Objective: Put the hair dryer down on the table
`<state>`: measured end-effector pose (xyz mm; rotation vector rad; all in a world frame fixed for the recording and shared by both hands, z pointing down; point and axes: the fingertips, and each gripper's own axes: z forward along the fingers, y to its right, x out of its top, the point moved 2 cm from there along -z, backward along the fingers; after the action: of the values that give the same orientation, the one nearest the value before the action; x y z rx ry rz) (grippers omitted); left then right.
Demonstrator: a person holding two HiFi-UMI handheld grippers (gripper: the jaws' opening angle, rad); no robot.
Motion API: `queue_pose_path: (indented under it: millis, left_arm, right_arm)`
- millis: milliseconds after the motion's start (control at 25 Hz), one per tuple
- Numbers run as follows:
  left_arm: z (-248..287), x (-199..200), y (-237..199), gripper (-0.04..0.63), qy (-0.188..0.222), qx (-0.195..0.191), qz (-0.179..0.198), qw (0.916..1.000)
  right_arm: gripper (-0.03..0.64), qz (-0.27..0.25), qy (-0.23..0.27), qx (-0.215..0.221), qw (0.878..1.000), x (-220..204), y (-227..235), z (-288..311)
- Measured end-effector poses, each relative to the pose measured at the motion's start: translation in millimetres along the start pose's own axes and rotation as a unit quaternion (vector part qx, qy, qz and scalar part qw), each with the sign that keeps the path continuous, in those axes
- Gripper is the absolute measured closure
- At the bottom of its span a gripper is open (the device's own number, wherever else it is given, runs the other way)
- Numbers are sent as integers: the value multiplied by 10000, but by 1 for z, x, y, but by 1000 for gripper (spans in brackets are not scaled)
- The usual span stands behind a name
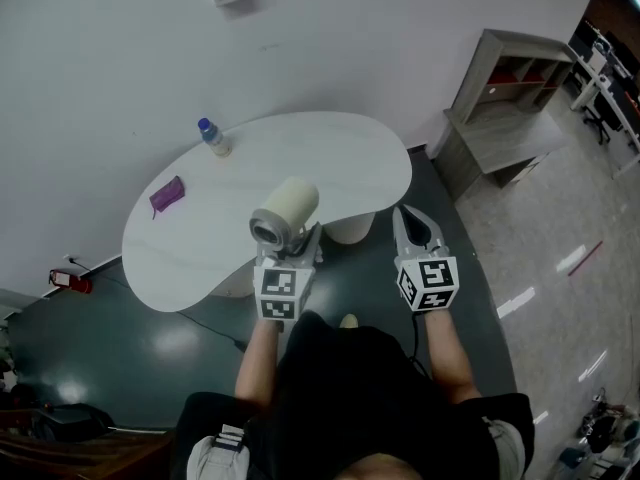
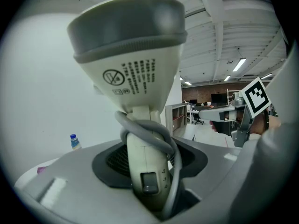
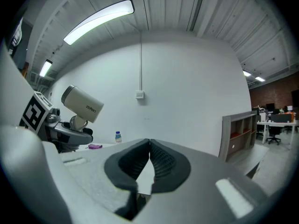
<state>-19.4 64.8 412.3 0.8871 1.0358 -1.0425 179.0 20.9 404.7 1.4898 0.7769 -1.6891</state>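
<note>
Left gripper (image 1: 303, 240) is yours to watch: its jaws are clamped on the handle of the hair dryer (image 2: 131, 55), which stands upright between them, clear of the table. You've got a cream plastic body there, smooth and glossy, with a round barrel flaring to a grey matte cap, and small black print and a warning symbol on its underside. A grey rubbery cord (image 2: 156, 141) loops in thick coils around the handle just above the dark pads, and a dark rectangular switch (image 2: 149, 182) sits low on the handle, facing the camera.

Right gripper (image 3: 149, 148), level with the left and off to its side, has its ribbed black pads pressed together at the tips with nothing between them.

Ahead of and below both grippers lies the table (image 1: 330, 148), a smooth white kidney-shaped top. Far ahead and left of the left gripper, a small clear bottle (image 1: 213, 138) with a blue cap stands at the table's far edge; a flat purple object (image 1: 167, 195) lies further left. Well off to the right gripper's side stands a grey open shelf unit (image 1: 500, 98).
</note>
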Motion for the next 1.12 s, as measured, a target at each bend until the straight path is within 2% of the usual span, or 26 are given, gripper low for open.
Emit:
queue_pose_path:
  millis: [200, 520, 1120]
  left_arm:
    - [11, -5, 2, 364, -122, -1, 9, 9999]
    - [45, -2, -8, 364, -177, -190, 89, 9996]
    - [150, 3, -65, 364, -386, -633, 124, 9972]
  right_arm:
    - [611, 65, -17, 39, 10000, -6, 8, 7]
    - [611, 164, -84, -148, 9997, -13, 23, 29]
    - [611, 204, -254, -422, 9986, -7, 44, 132]
